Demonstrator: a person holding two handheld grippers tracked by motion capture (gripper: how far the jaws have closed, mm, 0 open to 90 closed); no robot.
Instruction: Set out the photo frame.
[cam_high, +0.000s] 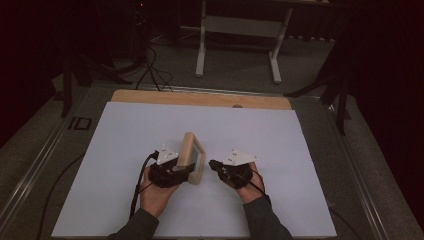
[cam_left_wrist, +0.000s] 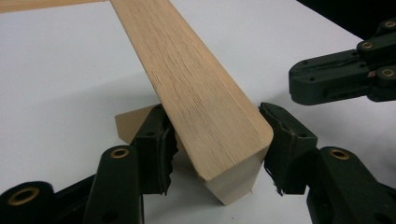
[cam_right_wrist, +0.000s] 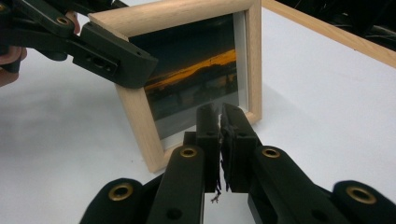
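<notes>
wooden picture frame (cam_high: 192, 157) upright and tilted on the white tabletop (cam_high: 125, 140), between the two sets of jaws. left gripper (cam_left_wrist: 215, 140) clamped on the frame's near top corner, one pad pressed to each side of the wood. right gripper (cam_right_wrist: 219, 135) just in front of the frame's glass, jaws closed on nothing, pads meeting. sunset photo (cam_right_wrist: 196, 88) facing the right jaws. frame's back stand (cam_left_wrist: 133, 123) peeking out behind the left jaws.
</notes>
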